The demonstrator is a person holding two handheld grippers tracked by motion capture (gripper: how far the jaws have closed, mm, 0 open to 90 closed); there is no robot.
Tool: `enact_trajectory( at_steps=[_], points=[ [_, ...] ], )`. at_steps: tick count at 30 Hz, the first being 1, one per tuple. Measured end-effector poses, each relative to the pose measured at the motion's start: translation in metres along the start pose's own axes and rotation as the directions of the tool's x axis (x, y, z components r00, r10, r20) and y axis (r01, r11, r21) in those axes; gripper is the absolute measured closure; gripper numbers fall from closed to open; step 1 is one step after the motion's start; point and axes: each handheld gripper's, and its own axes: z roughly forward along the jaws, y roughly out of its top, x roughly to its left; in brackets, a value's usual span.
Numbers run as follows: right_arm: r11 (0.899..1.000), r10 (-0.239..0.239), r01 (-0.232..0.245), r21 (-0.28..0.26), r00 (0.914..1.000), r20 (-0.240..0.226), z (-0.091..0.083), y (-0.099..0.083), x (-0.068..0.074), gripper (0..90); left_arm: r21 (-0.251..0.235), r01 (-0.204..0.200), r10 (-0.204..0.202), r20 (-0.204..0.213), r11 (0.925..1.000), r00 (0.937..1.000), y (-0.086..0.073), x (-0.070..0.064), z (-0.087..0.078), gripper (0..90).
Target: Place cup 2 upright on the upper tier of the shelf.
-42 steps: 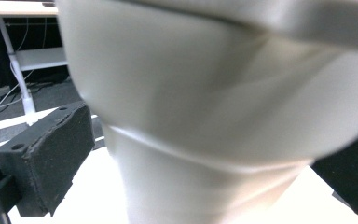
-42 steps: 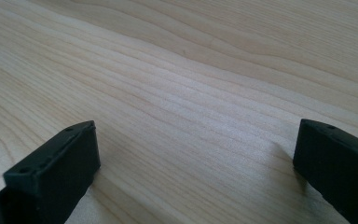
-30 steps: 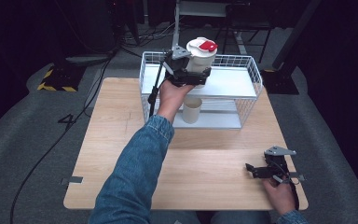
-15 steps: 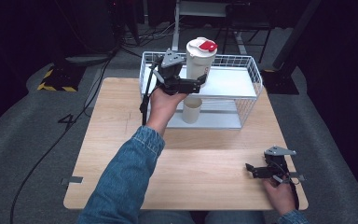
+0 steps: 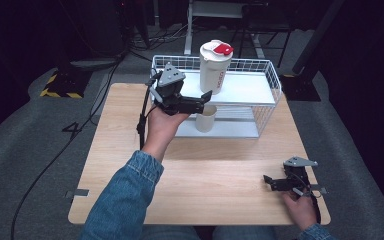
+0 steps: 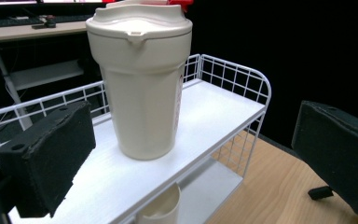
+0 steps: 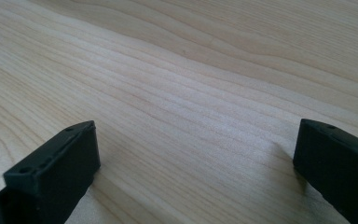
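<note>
Standing upright on top shelf of wire rack [image 5: 267,75], far side of tabletop [image 5: 130,150]: cream tumbler [image 5: 215,65]. Left hand-held gripper [image 5: 202,100] just near-left of tumbler, jaws apart, empty. Advice: back off level, avoid clipping it. Right hand-held gripper [image 5: 275,182] jaws apart, resting near-right.

Grey carpet floor [image 5: 40,150] around the wooden table [image 5: 205,195], dark surroundings

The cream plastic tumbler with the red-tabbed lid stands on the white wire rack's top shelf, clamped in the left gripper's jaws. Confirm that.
Not clamped. The cream plastic tumbler does stand on the white wire rack's top shelf, but the left gripper is open, jaws apart and clear of it, as the left gripper view shows.
</note>
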Motion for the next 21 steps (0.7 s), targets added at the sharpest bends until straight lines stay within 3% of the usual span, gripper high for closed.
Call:
enact_trajectory(
  at_steps=[21],
  points=[
    [1.000, 0.003, -0.003, -0.001, 1.0000, 0.000, 0.000, 0.000, 0.001, 0.5, 0.053, -0.016, 0.019, -0.062, 0.9985, 0.9979, -0.035, -0.001, -0.063, 0.0]
  ],
)
